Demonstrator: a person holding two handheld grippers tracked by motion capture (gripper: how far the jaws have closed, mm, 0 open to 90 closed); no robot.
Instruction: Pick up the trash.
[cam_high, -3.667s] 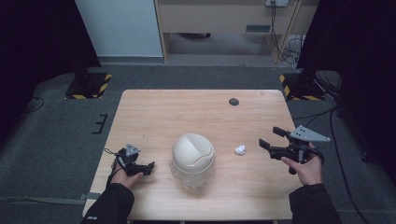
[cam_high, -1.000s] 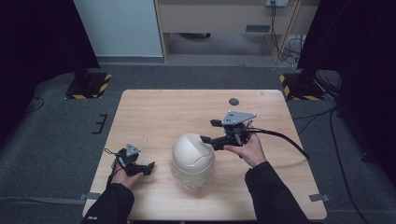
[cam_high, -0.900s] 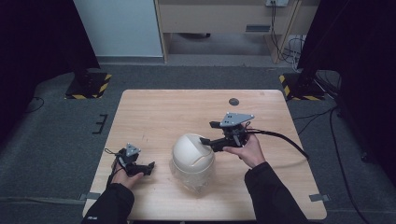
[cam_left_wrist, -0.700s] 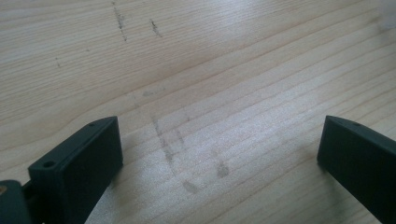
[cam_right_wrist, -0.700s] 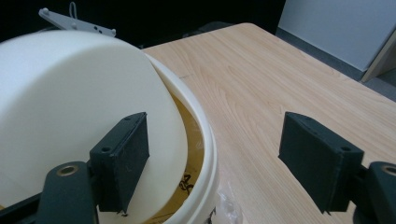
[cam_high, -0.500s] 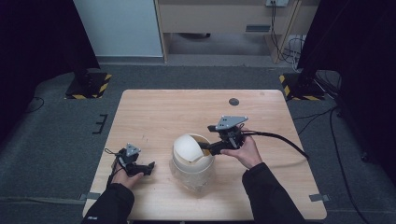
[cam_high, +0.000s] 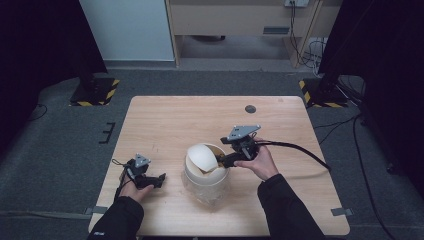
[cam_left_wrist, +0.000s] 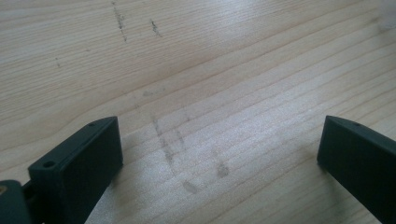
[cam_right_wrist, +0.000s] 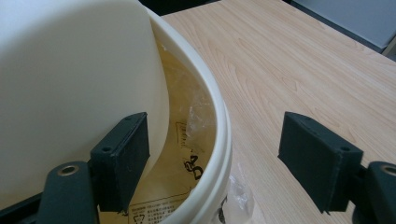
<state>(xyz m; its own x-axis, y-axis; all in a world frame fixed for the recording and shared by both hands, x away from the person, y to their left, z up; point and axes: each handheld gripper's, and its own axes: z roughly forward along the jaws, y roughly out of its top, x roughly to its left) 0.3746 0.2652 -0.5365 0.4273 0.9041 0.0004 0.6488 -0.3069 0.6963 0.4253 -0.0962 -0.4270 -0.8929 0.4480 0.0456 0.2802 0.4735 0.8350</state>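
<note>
Your right tool (cam_high: 223, 161) sits at the right-hand rim of the white round plastic bin (cam_high: 206, 176) in the centre of the high view, on the light wooden worktop (cam_high: 165, 120). The bin's white domed swing lid (cam_high: 201, 156) is tipped up on edge, leaving a gap on its right through which the pale liner bag inside shows. In the right gripper view the tool's jaws stand wide. The left one lies against the curved outer face of the lid (cam_right_wrist: 70, 84) at the lower left of the frame, and the right one hangs free over bare worktop (cam_right_wrist: 299, 60) at the lower right. The bin's rim (cam_right_wrist: 219, 140) passes between them, and nothing is pinched.

What matters next is that the opening lies just left of your right tool, straight ahead along its jaws. The lid seems to pivot across the bin, so pushing further left should tip it wider.

Your left tool (cam_high: 156, 180) rests on the worktop at the lower left of the high view, well apart from the bin. Its jaws are spread wide over bare wood (cam_left_wrist: 210, 93), so your right hand (cam_high: 257, 162) is far the nearer.
</note>
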